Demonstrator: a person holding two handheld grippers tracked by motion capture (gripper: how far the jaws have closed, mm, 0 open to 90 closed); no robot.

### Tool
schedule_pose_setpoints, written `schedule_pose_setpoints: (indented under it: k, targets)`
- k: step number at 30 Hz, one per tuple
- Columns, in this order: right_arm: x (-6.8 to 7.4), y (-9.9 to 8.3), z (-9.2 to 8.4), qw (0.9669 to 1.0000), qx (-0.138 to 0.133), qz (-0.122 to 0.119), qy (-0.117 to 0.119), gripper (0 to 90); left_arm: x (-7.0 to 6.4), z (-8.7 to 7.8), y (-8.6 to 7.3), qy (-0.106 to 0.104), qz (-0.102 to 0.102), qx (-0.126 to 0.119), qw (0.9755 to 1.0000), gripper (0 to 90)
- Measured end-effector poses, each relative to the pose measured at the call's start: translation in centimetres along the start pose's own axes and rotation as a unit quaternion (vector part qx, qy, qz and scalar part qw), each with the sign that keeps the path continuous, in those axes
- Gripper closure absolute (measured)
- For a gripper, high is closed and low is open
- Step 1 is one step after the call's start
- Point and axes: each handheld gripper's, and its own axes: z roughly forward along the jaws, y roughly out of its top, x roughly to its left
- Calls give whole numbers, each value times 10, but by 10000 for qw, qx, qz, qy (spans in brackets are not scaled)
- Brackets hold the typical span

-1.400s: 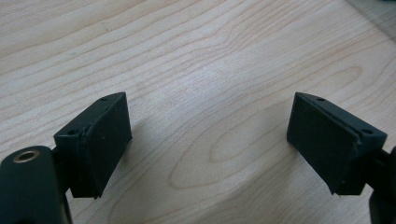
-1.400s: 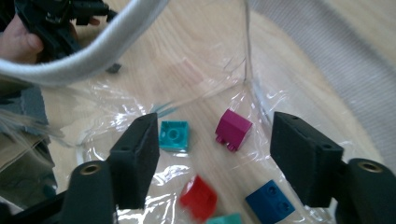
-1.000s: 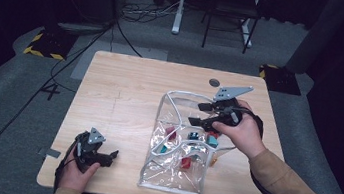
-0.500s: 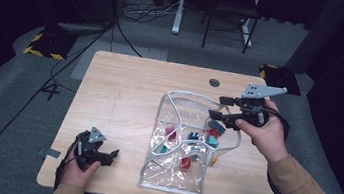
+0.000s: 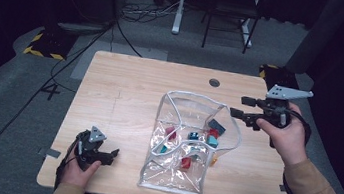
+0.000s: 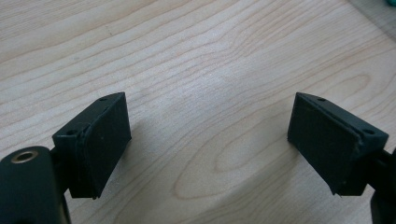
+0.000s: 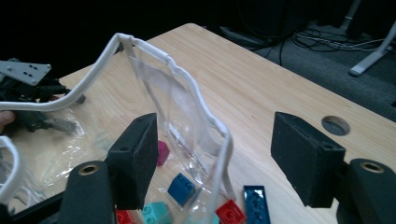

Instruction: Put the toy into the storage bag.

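Observation:
A clear plastic bag (image 5: 175, 173) with a white rim lies open on the wooden table (image 5: 125, 91) and holds several coloured bricks, among them a red one (image 5: 170, 132) and a teal one (image 5: 212, 141). My right gripper (image 5: 241, 107) hovers open just right of the bag's mouth, gripping nothing. In the right gripper view the white rim (image 7: 187, 79) rises ahead of the spread jaws of my right gripper (image 7: 219, 154); below it lie a blue brick (image 7: 182, 186) and a dark blue plate (image 7: 256, 198). My left gripper (image 5: 111, 156) rests open at the front left, and its own view shows the left gripper (image 6: 210, 149) over bare wood.
A round cable hole (image 5: 214, 82) sits in the table behind the bag. Chair and desk legs (image 5: 211, 16) and floor cables stand beyond the far edge. Bare wood stretches across the table's left and back parts.
My right gripper has drawn back to the right and slightly up, from above the bag's mouth to beside its right rim. The left gripper has stayed put.

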Motion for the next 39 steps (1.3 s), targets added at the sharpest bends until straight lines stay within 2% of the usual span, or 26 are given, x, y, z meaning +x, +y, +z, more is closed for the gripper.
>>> schedule_pose_setpoints:
  k: [1, 8, 9, 14, 15, 19, 28, 39]
  targets:
    - [-6, -3, -4, 10000, -14, 41, -79, 330, 0, 0, 0, -3, -4, 0, 10000, 135]
    - [-22, -12, -12, 9991, -61, 246, -328, 330, 0, 0, 0, -3, -2, 9, 10000, 135]
    - [-30, -17, -15, 9985, -65, 350, -419, 331, 0, 0, 0, 4, -3, 11, 10000, 136]
    - [-40, -24, -16, 9974, -22, 470, -553, 331, 0, 0, 0, 2, -12, 16, 10000, 135]
    - [-46, -30, -15, 9967, 30, 533, -617, 330, 0, 0, 0, 0, -17, 15, 10000, 136]
    - [-52, -40, -10, 9955, 133, 595, -720, 327, 0, -1, 0, 1, -19, 14, 10000, 136]
    - [-60, -74, 14, 9935, 443, 815, -656, 324, 0, -1, 0, 1, -18, 13, 10000, 136]
    - [-57, -106, 42, 9916, 698, 967, -498, 310, 0, -1, 0, 2, -18, 13, 10000, 136]
